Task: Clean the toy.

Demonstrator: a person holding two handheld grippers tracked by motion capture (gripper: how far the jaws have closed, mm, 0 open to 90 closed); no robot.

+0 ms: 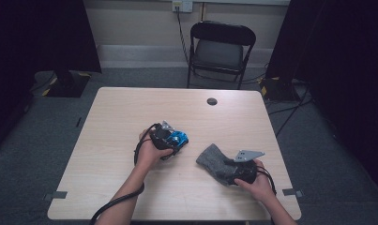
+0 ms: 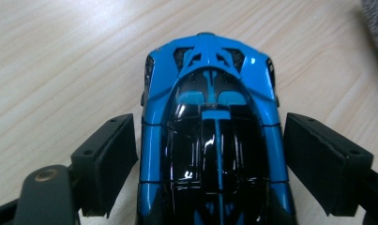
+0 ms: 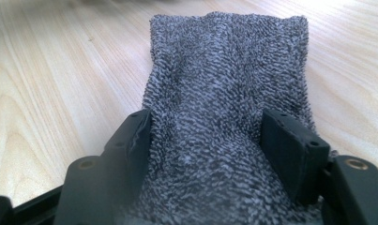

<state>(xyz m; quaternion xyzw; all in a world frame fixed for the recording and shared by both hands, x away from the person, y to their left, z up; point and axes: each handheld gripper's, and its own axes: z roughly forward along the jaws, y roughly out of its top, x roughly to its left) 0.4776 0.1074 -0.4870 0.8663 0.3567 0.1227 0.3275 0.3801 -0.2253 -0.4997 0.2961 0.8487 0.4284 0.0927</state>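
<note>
The wooden table [image 1: 111, 140] carries everything, both tongs working over its near half. Next in size, the grey sock [image 3: 224, 93] runs out ahead of the right gripper [image 3: 210, 140] and lies flat on the wood; both pads [image 3: 290, 145] press into its bunched end, so this tong is clenched on it. Smaller, the blue and black toy car [image 2: 210, 108] sits on the tabletop between the jaws of the left gripper [image 2: 210, 154], its far end pointing away; a thin gap shows on each side, so this tong is released, not squeezing the car.
</note>
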